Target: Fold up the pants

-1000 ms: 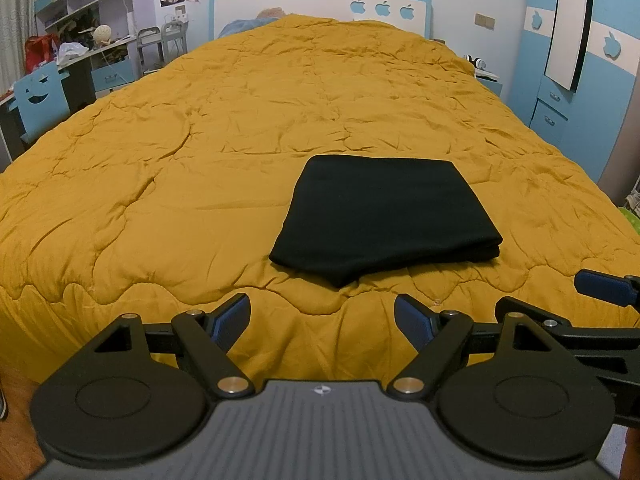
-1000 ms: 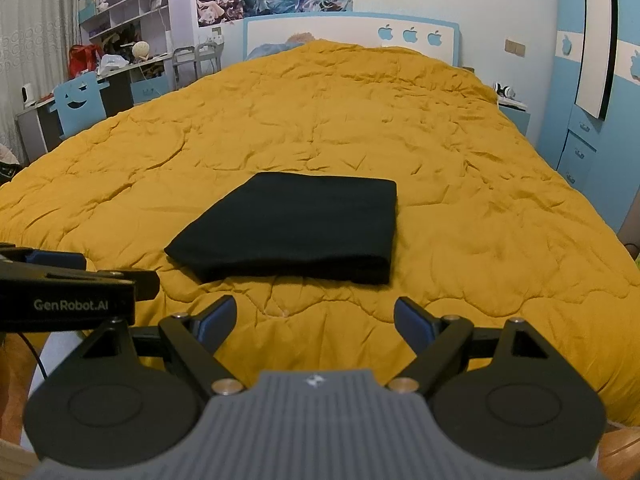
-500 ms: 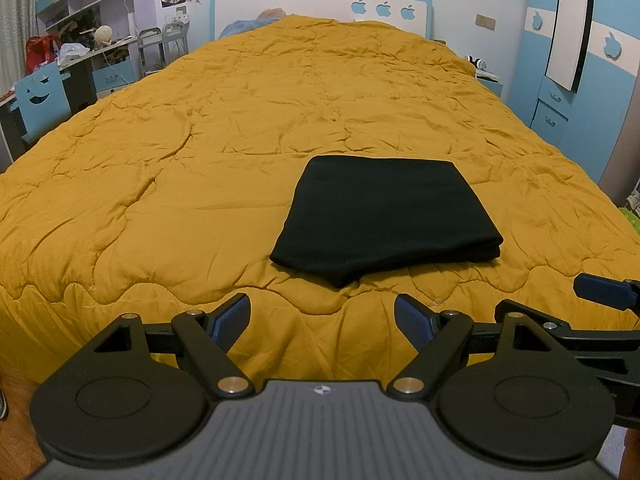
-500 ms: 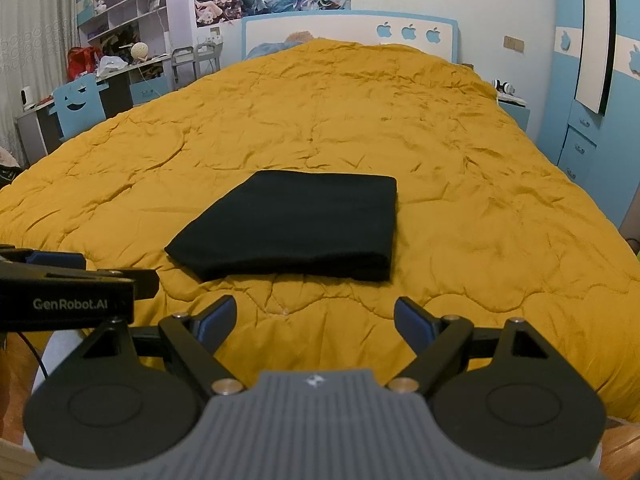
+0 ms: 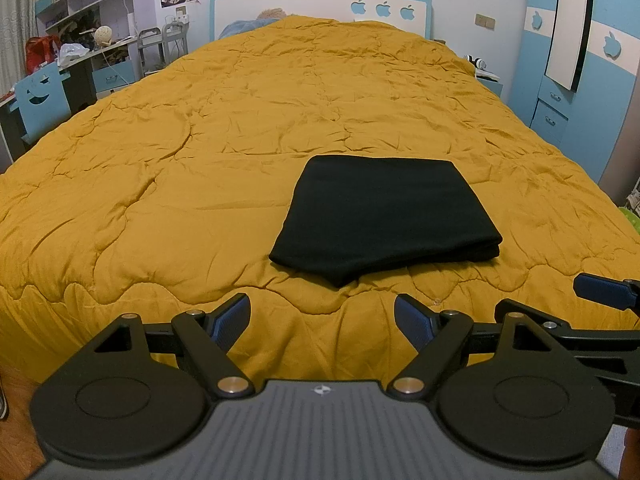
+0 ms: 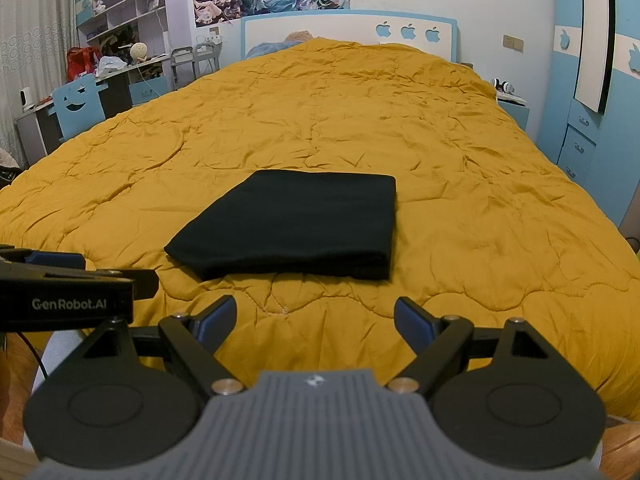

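Pants (image 5: 384,216) lie folded into a compact black rectangle on the bed (image 5: 160,184), near its foot edge. Your left gripper (image 5: 322,316) and right gripper (image 6: 314,318) hover short of it, both spread wide and empty; folding looks complete, so no grasp is needed.

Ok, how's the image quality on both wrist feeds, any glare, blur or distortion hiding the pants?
Left wrist view: sharp, even indoor light, no glare; the folded black pants read almost as a flat dark shape, folds showing only at the near edge. Fisheye bends the wardrobe and darkens the corners. Right wrist view: same, the pants crisp against the yellow quilt; both grippers open, unblurred.
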`<state>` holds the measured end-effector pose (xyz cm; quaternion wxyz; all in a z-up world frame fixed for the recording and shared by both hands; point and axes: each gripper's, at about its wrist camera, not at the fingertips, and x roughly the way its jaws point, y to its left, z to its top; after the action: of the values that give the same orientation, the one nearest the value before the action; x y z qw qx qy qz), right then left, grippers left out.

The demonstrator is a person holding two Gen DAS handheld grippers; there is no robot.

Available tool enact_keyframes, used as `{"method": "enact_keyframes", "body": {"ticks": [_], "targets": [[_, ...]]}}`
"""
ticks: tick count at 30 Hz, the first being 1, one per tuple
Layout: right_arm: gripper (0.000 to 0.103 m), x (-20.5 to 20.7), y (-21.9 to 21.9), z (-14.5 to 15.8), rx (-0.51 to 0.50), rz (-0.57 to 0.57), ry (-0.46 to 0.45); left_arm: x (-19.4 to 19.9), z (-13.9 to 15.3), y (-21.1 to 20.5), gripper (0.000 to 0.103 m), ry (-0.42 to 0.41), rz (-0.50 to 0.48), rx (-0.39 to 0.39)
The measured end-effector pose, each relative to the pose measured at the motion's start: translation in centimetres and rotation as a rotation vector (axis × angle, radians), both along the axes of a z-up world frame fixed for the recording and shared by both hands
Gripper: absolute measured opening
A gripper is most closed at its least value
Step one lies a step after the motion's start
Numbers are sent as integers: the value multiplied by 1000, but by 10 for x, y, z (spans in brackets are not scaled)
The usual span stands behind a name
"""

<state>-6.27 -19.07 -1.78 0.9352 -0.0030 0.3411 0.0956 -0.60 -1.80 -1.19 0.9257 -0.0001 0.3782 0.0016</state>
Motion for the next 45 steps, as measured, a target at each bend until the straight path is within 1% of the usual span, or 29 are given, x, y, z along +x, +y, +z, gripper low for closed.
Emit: {"method": "enact_keyframes", "body": {"ticks": [29, 45], "targets": [[82, -3, 1, 0, 2, -8, -4, -2, 2, -1, 95, 0, -1, -3], [82, -5, 4, 2, 2, -11, -14, -3, 5, -1, 94, -15, -8, 4]]}}
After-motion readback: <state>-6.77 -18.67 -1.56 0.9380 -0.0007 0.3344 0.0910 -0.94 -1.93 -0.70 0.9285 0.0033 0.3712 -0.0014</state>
